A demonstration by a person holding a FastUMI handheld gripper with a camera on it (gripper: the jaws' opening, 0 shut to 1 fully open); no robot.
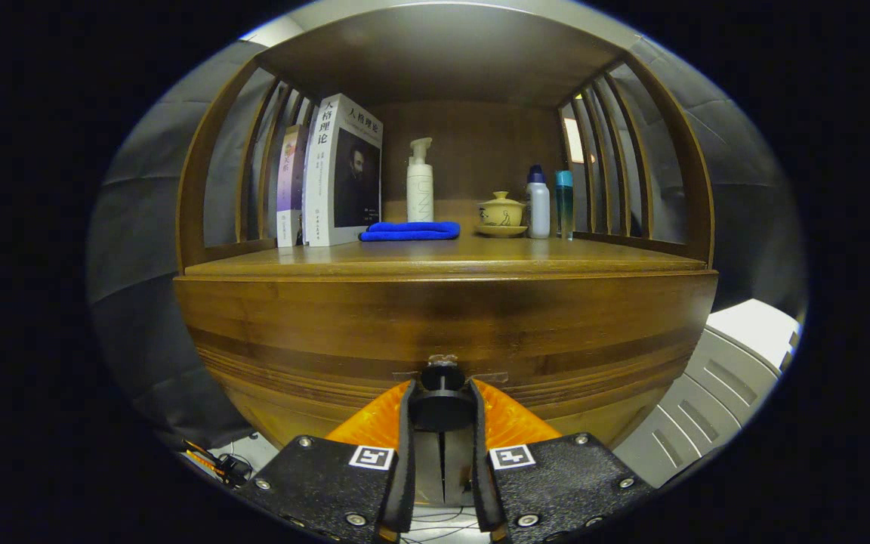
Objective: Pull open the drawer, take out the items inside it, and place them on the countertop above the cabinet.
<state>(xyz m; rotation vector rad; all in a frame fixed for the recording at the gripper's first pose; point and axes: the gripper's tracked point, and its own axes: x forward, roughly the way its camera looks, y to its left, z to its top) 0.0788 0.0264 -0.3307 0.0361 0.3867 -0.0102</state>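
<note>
A wooden cabinet faces me, its drawer front (442,325) spanning the lower half under the countertop (442,261). A dark round knob (442,393) juts from the drawer front. My gripper (442,397) has its two fingers pressed on either side of that knob, shut on it. The drawer looks closed or nearly so; its inside is hidden.
On the countertop stand upright books (333,174), a white pump bottle (420,181), a folded blue cloth (410,230), a yellow lidded cup (501,211) on a saucer, and two bottles (548,200). Slatted wooden sides and a top panel enclose the shelf. A white ribbed object (714,385) sits to the right.
</note>
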